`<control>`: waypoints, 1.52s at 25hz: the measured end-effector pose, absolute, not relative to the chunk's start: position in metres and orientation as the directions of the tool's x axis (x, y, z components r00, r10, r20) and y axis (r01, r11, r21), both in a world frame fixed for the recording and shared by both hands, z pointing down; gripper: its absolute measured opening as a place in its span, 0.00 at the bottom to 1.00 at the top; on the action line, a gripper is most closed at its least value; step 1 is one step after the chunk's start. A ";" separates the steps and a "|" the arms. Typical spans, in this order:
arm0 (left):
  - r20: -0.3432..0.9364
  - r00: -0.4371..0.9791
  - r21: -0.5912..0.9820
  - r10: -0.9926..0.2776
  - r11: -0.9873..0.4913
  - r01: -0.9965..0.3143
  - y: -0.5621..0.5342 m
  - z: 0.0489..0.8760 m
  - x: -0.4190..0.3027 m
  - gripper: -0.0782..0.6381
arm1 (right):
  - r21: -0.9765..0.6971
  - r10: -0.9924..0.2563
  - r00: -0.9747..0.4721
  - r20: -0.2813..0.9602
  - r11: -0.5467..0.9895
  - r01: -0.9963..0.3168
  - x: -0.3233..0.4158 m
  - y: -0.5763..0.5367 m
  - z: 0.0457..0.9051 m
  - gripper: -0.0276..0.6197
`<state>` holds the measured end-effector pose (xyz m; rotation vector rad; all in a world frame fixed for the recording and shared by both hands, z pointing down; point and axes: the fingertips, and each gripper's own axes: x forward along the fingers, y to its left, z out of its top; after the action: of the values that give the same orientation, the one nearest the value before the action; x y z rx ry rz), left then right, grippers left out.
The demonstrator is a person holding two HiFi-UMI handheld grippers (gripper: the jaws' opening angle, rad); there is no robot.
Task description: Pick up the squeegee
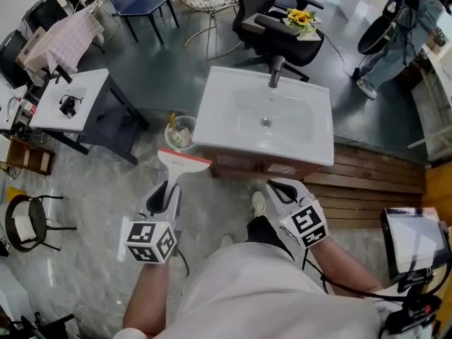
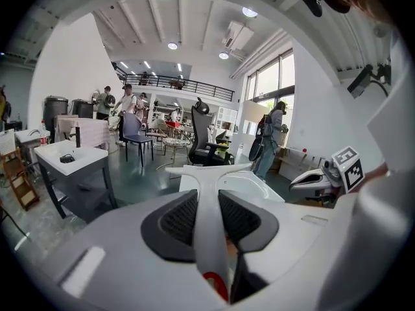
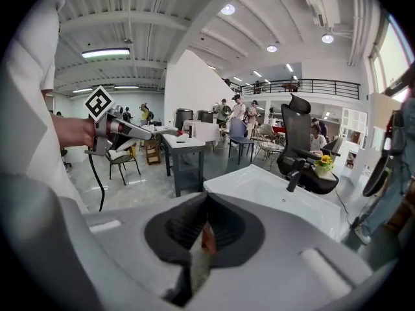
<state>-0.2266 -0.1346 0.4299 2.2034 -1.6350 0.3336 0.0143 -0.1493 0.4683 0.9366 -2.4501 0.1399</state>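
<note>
The squeegee (image 1: 185,162) is white with a red strip along its blade. It is held up in front of the white sink (image 1: 212,129), just off the sink's left front corner. My left gripper (image 1: 169,189) is shut on its handle. In the left gripper view the handle runs up between the dark pads (image 2: 175,219) to the T-shaped blade (image 2: 209,171). My right gripper (image 1: 277,187) hovers by the sink's front edge. In the right gripper view its jaws (image 3: 204,229) stand closed together, holding nothing I can make out.
A dark faucet (image 1: 275,71) stands at the sink's back edge. A clear cup (image 1: 180,133) holding items sits left of the sink. A small white table (image 1: 70,101) is at the left. An office chair (image 1: 275,20) is behind the sink, wooden slats (image 1: 374,182) lie at right, and a person (image 1: 395,34) stands far right.
</note>
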 end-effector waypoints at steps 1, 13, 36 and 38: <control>0.404 0.300 0.154 -0.864 -0.259 -0.953 -0.128 0.429 -0.227 0.26 | 0.084 -0.596 -0.635 0.492 0.758 -0.647 0.012 -0.145 0.466 0.05; 0.394 0.313 0.142 -0.864 -0.279 -0.950 -0.084 0.418 -0.231 0.26 | 0.093 -0.591 -0.644 0.486 0.768 -0.634 -0.007 -0.109 0.462 0.05; 0.398 0.352 0.148 -0.847 -0.319 -0.936 -0.076 0.423 -0.216 0.26 | 0.108 -0.608 -0.632 0.481 0.756 -0.646 -0.005 -0.095 0.460 0.05; 0.398 0.356 0.147 -0.846 -0.324 -0.935 -0.077 0.424 -0.216 0.26 | 0.107 -0.609 -0.631 0.480 0.755 -0.647 -0.007 -0.096 0.460 0.05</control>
<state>-0.2159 -0.0770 0.4239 2.2747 -1.5665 0.3536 -0.0066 -0.0962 0.4605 0.9472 -2.4551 0.1020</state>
